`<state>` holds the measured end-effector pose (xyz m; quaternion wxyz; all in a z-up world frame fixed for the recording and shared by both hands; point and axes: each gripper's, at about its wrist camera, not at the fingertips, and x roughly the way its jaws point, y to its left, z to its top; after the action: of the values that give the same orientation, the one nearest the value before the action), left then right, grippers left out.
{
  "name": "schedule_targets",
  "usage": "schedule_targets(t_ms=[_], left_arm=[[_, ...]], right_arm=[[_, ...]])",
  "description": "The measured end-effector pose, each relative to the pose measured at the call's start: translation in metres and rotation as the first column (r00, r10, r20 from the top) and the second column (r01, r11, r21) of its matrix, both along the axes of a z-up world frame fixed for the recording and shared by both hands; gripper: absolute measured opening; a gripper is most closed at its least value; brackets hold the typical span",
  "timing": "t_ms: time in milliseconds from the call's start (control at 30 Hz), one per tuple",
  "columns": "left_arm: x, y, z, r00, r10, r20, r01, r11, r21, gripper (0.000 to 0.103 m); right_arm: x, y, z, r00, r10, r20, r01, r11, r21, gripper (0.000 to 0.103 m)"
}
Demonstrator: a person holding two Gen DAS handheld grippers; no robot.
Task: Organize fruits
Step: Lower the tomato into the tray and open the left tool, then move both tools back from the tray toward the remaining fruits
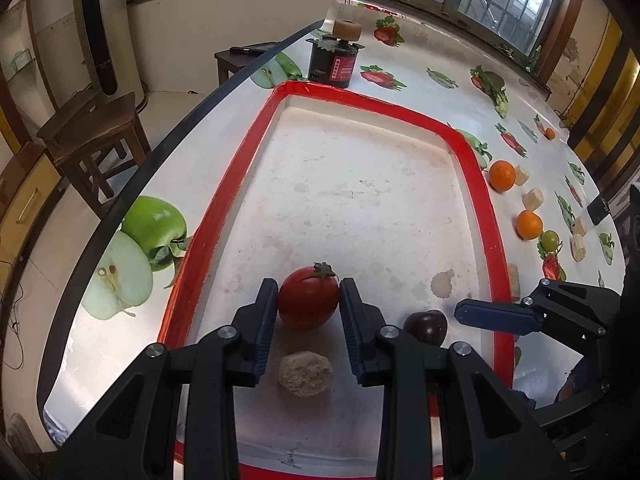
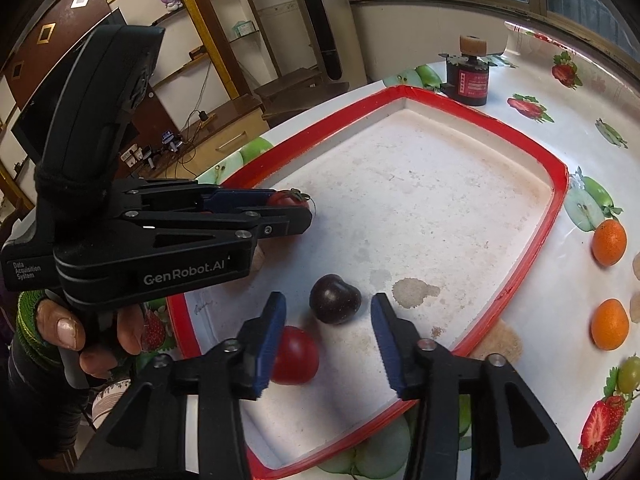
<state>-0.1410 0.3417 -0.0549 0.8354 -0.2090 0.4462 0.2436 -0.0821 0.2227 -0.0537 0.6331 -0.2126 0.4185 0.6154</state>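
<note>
- A tomato (image 1: pixel 308 298) is clamped between the pads of the left gripper (image 1: pixel 308 300), low over the floor of the red-rimmed tray (image 1: pixel 476 184).
- In the right wrist view, only the top of that tomato (image 2: pixel 285 198) is seen past the left gripper (image 2: pixel 294 210).
- The right gripper (image 2: pixel 328 344) is held with its jaws apart and nothing between the pads; a dark plum (image 2: pixel 335 299) lies on the tray floor just ahead of it.
- A 2nd tomato (image 2: pixel 296 356) is seen in the tray beside the right gripper's left finger.
- A pale, rough lump (image 1: pixel 306 373) lies in the tray under the left gripper.
- Outside the tray, 2 oranges (image 1: pixel 502 175) (image 1: pixel 529 224), a green grape (image 1: pixel 550 239) and pale cubes (image 1: pixel 533 199) are set in a row on the fruit-print table (image 1: pixel 436 68).
- A dark jar (image 1: pixel 333 65) stands past the tray's far corner.
</note>
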Motion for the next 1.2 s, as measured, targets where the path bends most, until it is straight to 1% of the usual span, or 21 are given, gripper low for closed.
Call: schedule_targets(t_ms=[33, 67, 100, 267, 567, 933, 1200], left_arm=[[-0.001, 0.000, 0.001, 1.000, 0.006, 0.000, -0.006, 1.000, 0.000, 0.042], [-0.003, -0.001, 0.004, 1.000, 0.010, 0.007, -0.010, 1.000, 0.004, 0.048], [-0.005, -0.004, 0.006, 1.000, 0.013, 0.015, -0.014, 1.000, 0.011, 0.056], [-0.010, -0.012, 0.020, 0.999, 0.021, 0.039, -0.023, 0.998, 0.054, 0.057], [-0.009, -0.027, 0.030, 0.999, 0.008, 0.052, -0.012, 0.998, 0.068, 0.057], [-0.003, -0.046, 0.040, 0.998, -0.023, 0.061, 0.017, 0.996, 0.087, 0.057], [0.004, -0.059, 0.045, 0.997, -0.051, 0.062, 0.044, 0.994, 0.096, 0.057]], right_arm=[[0.000, -0.001, 0.002, 1.000, 0.003, -0.002, -0.003, 1.000, 0.004, 0.050], [-0.001, -0.003, 0.003, 1.000, 0.005, -0.001, -0.005, 1.000, 0.005, 0.050], [-0.002, -0.004, 0.005, 1.000, 0.006, 0.001, -0.006, 1.000, 0.009, 0.050], [-0.002, -0.016, 0.015, 1.000, -0.002, 0.007, 0.002, 1.000, 0.031, 0.050], [0.010, -0.050, 0.030, 0.999, -0.044, 0.019, 0.043, 0.997, 0.059, 0.050], [0.033, -0.093, 0.034, 0.991, -0.130, 0.027, 0.128, 0.990, 0.065, 0.050], [0.054, -0.124, 0.038, 0.979, -0.198, 0.039, 0.195, 0.978, 0.068, 0.053]])
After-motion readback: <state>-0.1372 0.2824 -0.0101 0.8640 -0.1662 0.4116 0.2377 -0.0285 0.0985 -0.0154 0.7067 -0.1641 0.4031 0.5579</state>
